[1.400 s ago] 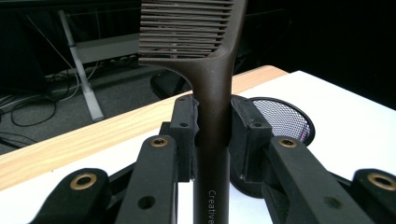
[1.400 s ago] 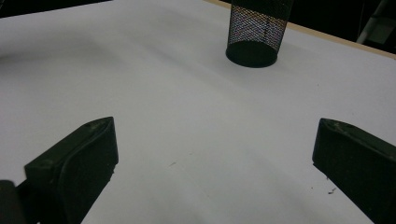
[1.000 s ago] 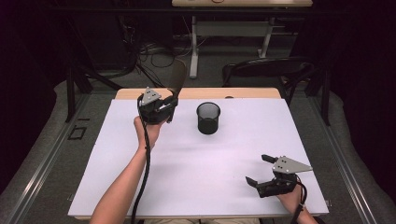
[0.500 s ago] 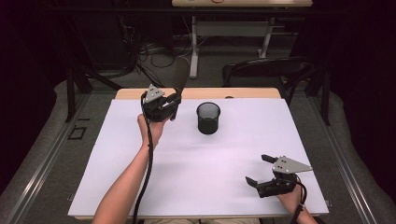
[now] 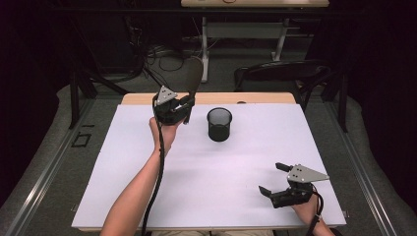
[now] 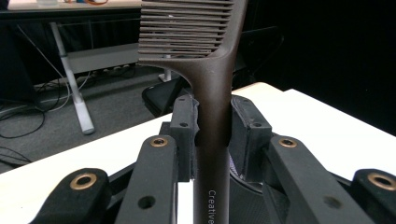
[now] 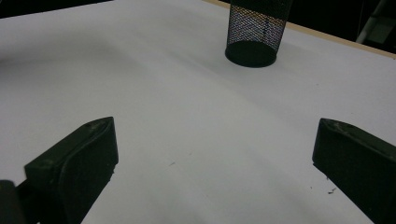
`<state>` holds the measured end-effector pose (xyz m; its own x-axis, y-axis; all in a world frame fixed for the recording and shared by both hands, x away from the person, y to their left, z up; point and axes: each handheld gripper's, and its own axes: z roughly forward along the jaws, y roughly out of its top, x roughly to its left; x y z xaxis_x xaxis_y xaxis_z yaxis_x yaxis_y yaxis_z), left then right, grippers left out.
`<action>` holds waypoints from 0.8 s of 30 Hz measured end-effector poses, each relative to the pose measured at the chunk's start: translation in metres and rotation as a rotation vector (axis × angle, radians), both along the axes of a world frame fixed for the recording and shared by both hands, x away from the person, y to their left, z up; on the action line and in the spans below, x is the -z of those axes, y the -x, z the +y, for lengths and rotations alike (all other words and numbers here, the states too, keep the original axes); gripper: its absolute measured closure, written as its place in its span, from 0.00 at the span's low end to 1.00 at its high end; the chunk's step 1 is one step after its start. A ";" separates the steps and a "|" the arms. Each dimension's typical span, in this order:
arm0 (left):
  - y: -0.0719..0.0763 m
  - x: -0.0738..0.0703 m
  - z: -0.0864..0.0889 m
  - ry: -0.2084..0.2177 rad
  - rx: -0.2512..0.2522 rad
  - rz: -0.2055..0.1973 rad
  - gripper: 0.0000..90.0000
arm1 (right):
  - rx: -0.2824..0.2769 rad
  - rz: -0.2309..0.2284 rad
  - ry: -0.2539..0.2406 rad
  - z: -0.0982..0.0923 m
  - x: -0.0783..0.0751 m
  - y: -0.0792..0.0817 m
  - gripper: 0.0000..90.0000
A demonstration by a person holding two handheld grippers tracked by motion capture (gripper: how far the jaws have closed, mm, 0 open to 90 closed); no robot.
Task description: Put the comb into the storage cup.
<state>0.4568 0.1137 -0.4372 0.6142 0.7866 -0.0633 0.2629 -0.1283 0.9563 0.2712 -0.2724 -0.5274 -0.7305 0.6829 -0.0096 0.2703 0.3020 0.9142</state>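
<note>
My left gripper (image 5: 183,109) is raised above the far left of the table, shut on the handle of a dark brown comb (image 5: 193,78) that sticks up and away from it. In the left gripper view the comb (image 6: 212,79) is pinched between both pads, teeth end at the top. A black mesh cup (image 5: 219,124) stands upright on the white table just right of that gripper; it also shows as the mesh cup (image 7: 258,28) far ahead in the right gripper view. My right gripper (image 5: 273,178) rests low near the front right corner, open, with nothing between its jaws.
The white tabletop (image 5: 221,172) has a wooden strip along its far edge. Beyond it stand a dark chair (image 5: 280,73) and a desk frame (image 5: 246,29) on grey floor. Cables trail from both grippers.
My left gripper with the comb has drifted slightly right, toward the mesh cup. The right gripper has stayed put.
</note>
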 end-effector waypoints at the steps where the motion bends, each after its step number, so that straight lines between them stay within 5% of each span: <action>1: -0.001 0.000 -0.001 -0.002 0.002 0.001 0.81 | -0.001 0.000 0.000 0.000 0.000 0.000 0.00; 24: -0.008 -0.001 -0.023 0.030 0.016 -0.011 0.81 | 0.000 0.002 -0.003 -0.001 0.000 0.000 0.00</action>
